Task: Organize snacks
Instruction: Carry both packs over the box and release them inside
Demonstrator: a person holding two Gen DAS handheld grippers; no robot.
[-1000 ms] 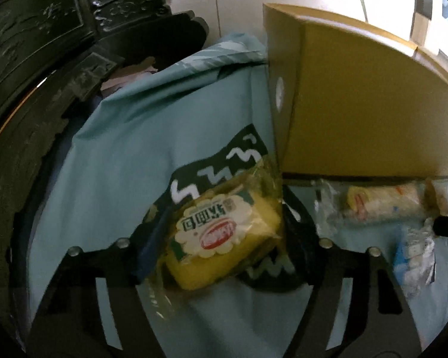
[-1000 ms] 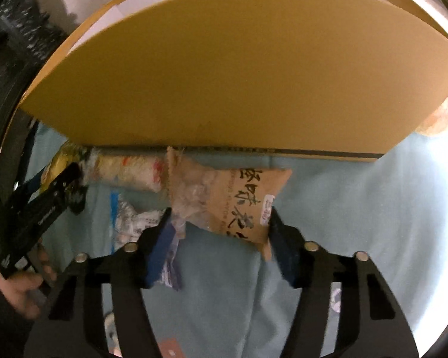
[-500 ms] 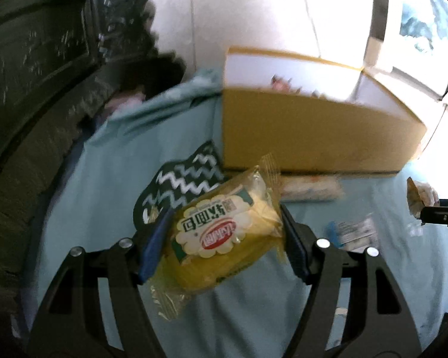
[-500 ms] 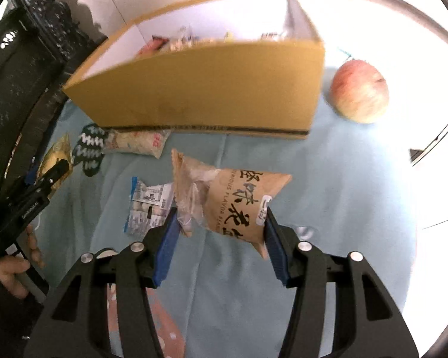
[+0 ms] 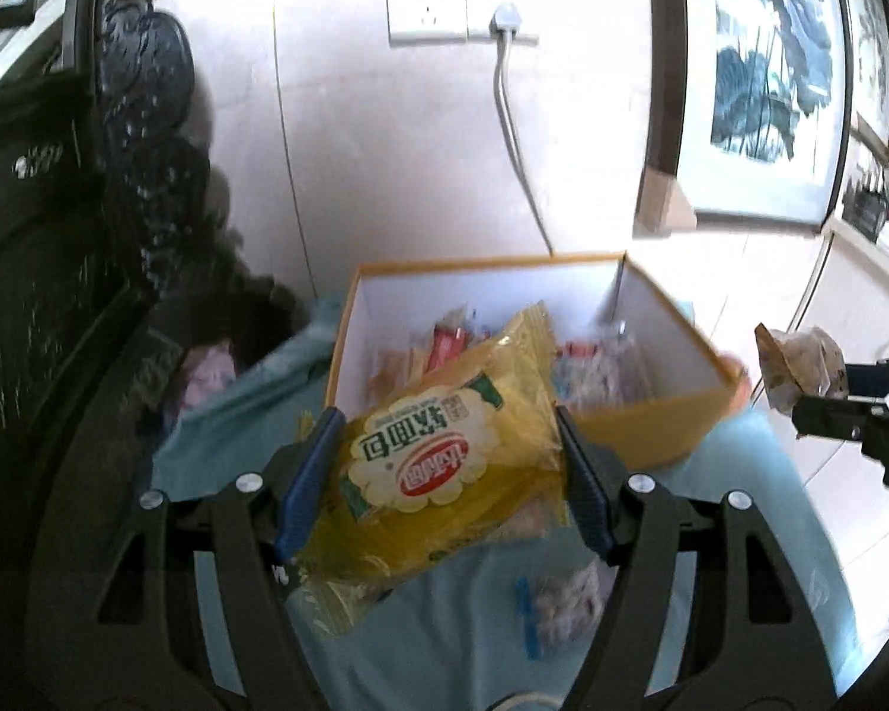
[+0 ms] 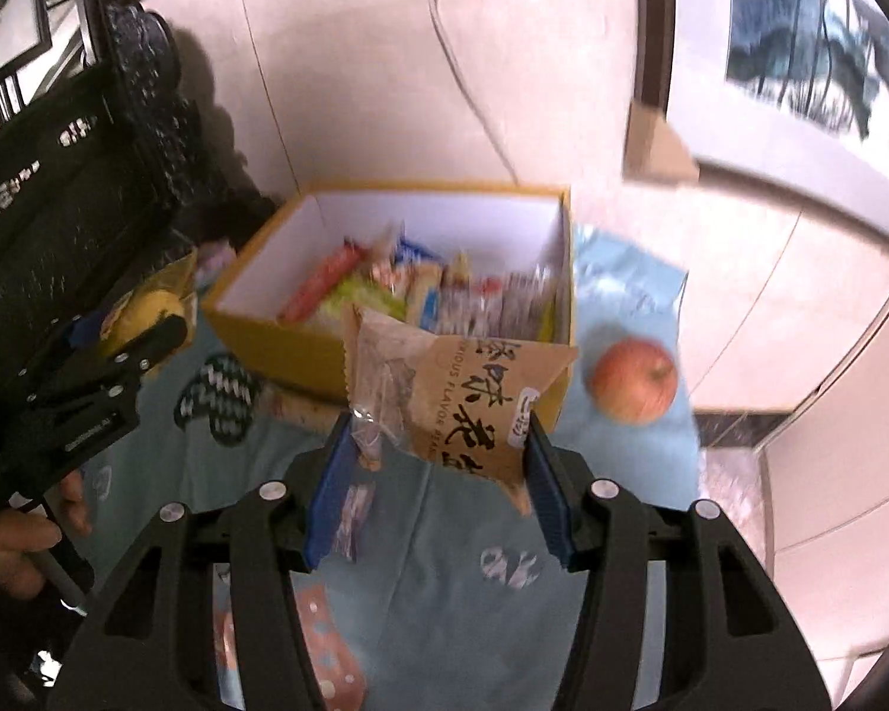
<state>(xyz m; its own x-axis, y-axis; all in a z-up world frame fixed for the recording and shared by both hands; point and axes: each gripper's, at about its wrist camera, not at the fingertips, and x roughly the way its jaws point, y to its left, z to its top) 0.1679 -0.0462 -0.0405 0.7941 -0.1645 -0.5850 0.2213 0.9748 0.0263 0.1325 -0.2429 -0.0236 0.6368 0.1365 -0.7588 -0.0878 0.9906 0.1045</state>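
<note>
My left gripper [image 5: 444, 474] is shut on a yellow bread packet [image 5: 444, 468] and holds it above the cloth, just before the near wall of an open yellow cardboard box [image 5: 640, 426]. The box [image 6: 266, 320] holds several snack packets [image 6: 421, 290]. My right gripper [image 6: 438, 474] is shut on a brown peanut bag [image 6: 462, 391], raised in front of the box's near right corner. The right gripper with its bag also shows in the left wrist view [image 5: 847, 397], and the left gripper in the right wrist view [image 6: 101, 367].
A light blue cloth [image 6: 444, 569] covers the table. An apple [image 6: 634, 382] lies right of the box. A small blue-and-white packet [image 5: 563, 604] and a long packet [image 6: 302, 409] lie on the cloth before the box. Dark carved furniture [image 5: 59, 296] stands at the left; a wall socket [image 5: 462, 9] is behind.
Both grippers have lifted their packets off the cloth and risen, so the box's inside now shows. The bread packet and peanut bag stay gripped.
</note>
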